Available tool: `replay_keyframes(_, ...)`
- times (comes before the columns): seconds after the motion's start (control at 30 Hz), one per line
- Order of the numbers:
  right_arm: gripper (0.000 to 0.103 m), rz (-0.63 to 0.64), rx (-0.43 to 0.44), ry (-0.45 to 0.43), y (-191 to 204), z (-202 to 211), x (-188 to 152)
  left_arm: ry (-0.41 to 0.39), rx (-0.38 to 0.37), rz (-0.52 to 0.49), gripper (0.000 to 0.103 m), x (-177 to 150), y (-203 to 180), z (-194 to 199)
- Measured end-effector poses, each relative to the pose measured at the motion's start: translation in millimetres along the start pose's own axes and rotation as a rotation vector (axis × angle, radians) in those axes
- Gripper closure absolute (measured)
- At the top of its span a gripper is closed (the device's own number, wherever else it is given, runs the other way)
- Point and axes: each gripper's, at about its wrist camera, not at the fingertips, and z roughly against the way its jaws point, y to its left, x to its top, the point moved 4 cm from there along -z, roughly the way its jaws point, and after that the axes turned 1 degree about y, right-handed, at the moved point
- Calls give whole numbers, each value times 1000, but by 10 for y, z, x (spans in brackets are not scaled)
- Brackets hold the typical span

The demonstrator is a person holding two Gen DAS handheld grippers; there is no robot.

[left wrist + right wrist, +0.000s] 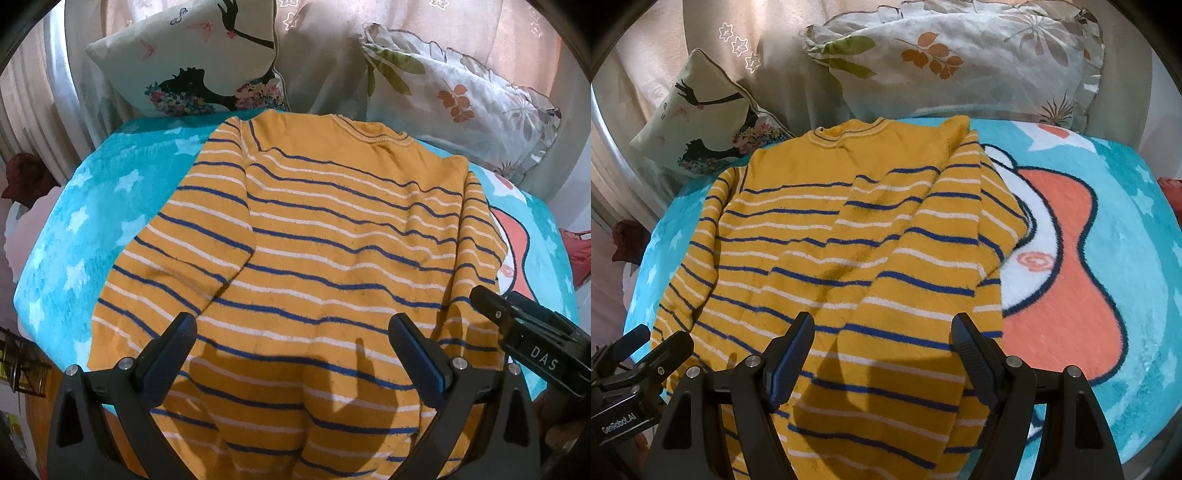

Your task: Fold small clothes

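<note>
A small yellow sweater (314, 236) with blue and white stripes lies spread on a turquoise blanket (122, 192), collar toward the pillows. Both sleeves are folded in over the body. My left gripper (293, 325) hovers open over the lower part of the sweater, nothing between its fingers. In the right wrist view the same sweater (849, 251) lies left of centre, and my right gripper (882, 328) stands open above its lower right part. The right gripper's tip (517, 317) shows at the left view's right edge, the left gripper (639, 354) at the right view's lower left.
The blanket (1126, 258) carries a large orange and white cartoon figure (1063, 280) to the sweater's right. A printed cushion (192, 62) and a leaf-patterned pillow (461, 96) lean at the head of the bed. A dark red object (26, 177) sits off the left side.
</note>
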Motion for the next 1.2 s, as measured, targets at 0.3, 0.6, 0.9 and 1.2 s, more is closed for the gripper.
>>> replay_keyframes(0.3, 22, -10, 9, 10, -183, 41, -100, 24, 4, 19, 0, -151, -99, -15)
replay_keyframes(0.6, 23, -100, 38, 29, -703, 111, -240, 53, 8, 62, 0, -350, -150, -51)
replay_keyframes(0.9, 53, -26, 188, 64, -632, 91, -498, 77, 26, 99, 0, -513, -139, -64)
replay_keyframes(1.2, 58, 74, 241, 143, -409, -44, -627, 80, 26, 119, 0, -555, -143, -55)
